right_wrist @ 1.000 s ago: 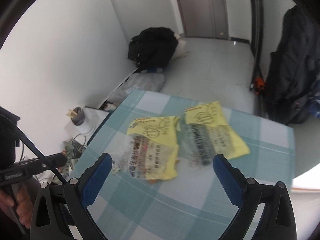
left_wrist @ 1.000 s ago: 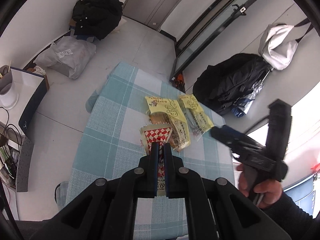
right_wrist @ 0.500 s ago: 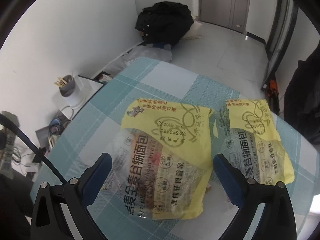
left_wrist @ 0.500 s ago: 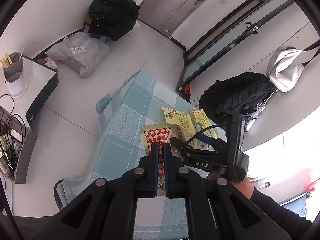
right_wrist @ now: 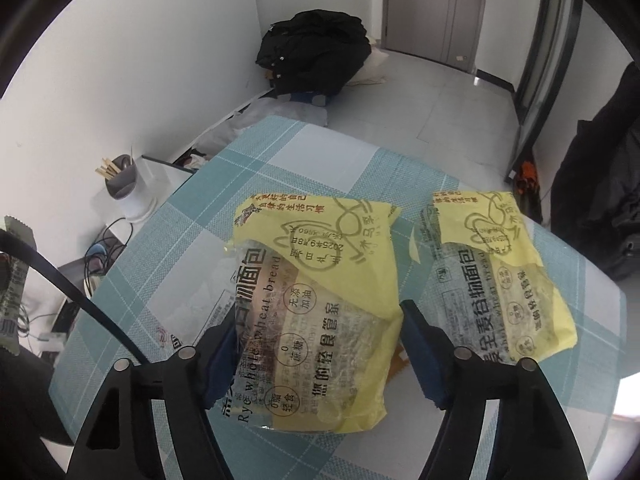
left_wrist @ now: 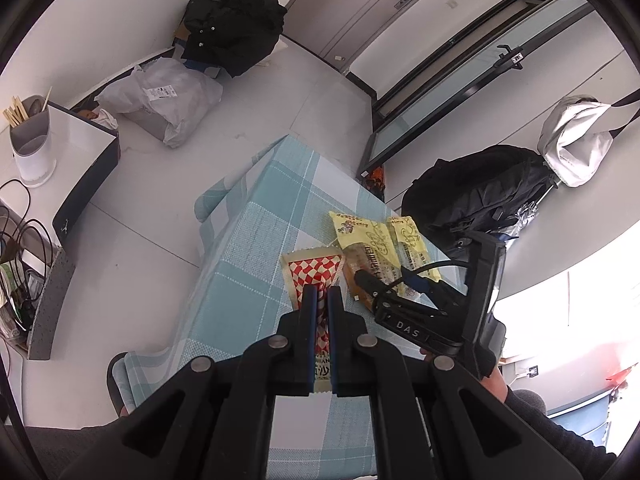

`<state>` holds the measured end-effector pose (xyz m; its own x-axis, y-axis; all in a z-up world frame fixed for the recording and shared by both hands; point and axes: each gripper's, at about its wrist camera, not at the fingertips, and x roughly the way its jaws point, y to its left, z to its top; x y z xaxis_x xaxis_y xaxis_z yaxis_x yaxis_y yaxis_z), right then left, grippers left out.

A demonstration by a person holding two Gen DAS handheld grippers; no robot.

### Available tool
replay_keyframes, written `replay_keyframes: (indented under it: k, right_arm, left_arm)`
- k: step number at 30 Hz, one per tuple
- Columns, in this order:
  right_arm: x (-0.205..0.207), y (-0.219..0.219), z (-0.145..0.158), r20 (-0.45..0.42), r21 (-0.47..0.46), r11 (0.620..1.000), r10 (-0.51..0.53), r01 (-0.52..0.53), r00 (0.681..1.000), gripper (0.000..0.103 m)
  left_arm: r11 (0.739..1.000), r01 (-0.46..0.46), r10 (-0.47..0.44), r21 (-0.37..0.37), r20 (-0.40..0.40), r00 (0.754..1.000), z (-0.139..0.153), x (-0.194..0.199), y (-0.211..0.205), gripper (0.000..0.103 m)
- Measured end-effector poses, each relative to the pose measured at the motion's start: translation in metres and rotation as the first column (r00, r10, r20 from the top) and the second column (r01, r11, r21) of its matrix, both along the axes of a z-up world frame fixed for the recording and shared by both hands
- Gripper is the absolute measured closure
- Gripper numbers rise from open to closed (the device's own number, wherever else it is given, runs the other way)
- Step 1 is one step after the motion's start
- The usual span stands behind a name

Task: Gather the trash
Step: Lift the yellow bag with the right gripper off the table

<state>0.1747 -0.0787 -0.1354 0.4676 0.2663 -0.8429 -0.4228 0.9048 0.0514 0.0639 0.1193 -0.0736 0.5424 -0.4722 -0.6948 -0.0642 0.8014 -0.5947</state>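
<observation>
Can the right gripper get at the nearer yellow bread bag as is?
Probably yes. The right gripper already straddles the nearer bread bag, its jaws just closing in on either side; nothing lies over the bag. The second bag lies apart, outside the jaws.

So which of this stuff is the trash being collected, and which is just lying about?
Part of the job:
- red-checked wrapper, clamped in the left gripper
- near bread bag, between the right gripper's jaws, which have just been closing
- far bread bag, on the table

Just lying about:
- black jacket on the floor
- chopstick cup
- white bag
</observation>
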Motion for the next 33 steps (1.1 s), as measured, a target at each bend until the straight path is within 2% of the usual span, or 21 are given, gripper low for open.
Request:
replay_keyframes:
  k: [4, 14, 22, 33]
  right_arm:
    - [-0.005, -0.008, 0.011, 0.027, 0.022, 1.0, -0.022, 0.021, 0.999, 0.03]
    - [-0.03, -0.017, 0.034, 0.084, 0.075, 0.997, -0.009, 0.002, 0.996, 0.031]
    - [-0.052, -0.038, 0.062, 0.138, 0.127, 0.992, -0.035, 0.017, 0.99, 0.032]
    - [-0.085, -0.072, 0.105, 0.226, 0.164, 0.986, -0.072, 0.035, 0.971, 0.032]
  left_arm:
    - [1.0, 0.0, 0.0, -0.005, -0.02, 1.0, -0.004, 0.002, 0.0, 0.102]
    - [1.0, 0.013, -0.013, 0.023, -0.004, 1.0, -0.001, -0.003, -0.008, 0.102]
    - [0.998, 0.01, -0.012, 0.058, 0.03, 0.999, 0.007, -0.006, -0.015, 0.102]
    - [0.993, 0.053, -0.059, 0.103, 0.062, 0.996, 0.02, -0.01, -0.041, 0.102]
